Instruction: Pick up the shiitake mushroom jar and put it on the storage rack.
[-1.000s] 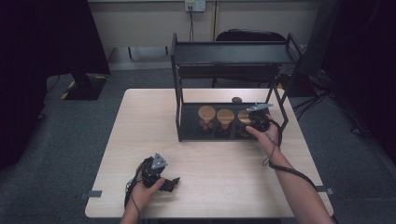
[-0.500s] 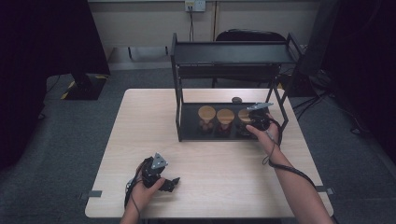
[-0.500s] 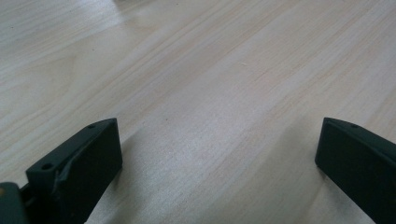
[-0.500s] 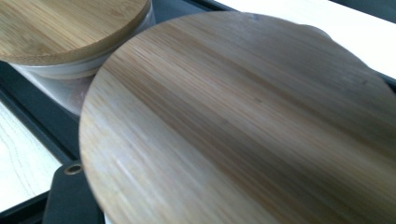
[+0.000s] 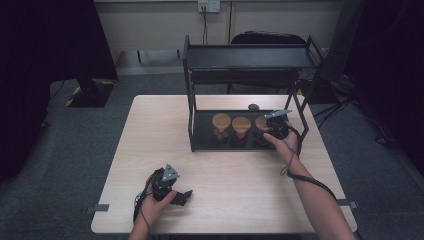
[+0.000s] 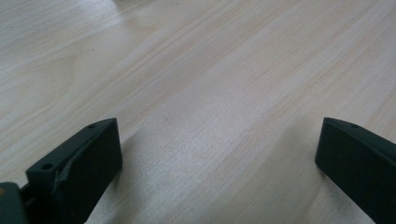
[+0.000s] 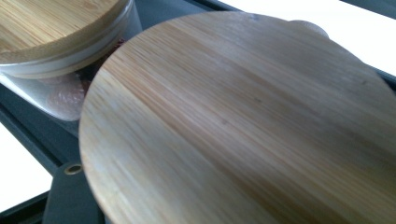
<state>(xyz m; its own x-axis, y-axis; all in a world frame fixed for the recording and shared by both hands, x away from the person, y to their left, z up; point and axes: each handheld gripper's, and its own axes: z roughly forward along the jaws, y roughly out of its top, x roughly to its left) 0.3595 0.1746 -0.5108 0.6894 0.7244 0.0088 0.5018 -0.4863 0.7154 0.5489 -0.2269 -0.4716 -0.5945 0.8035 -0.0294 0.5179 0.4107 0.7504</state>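
Three glass jars with round bamboo lids stand in a row on the lower tray of a black shelf rack (image 5: pixel 250 56). My right gripper (image 5: pixel 269 131) reaches in from the front right at the right jar (image 5: pixel 261 122). In the right gripper view that jar's lid (image 7: pixel 243 121) sits very close and hides the jaws beneath it, which are shut on the jar. The middle jar (image 5: pixel 241 123), whose lid (image 7: pixel 51 23) is just beside it, stands to its left. My left gripper (image 5: pixel 184 196) rests on the table's near left part, jaws open (image 6: pixel 219 140) over bare wood.
The wooden table (image 5: pixel 235 175) has free room in front of the rack and at its left. The left jar (image 5: pixel 221 120) stands farther along the tray (image 7: pixel 70 200). A small dark round thing (image 5: pixel 253 106) lies behind the rack. A black chair (image 5: pixel 270 37) stands beyond the table.
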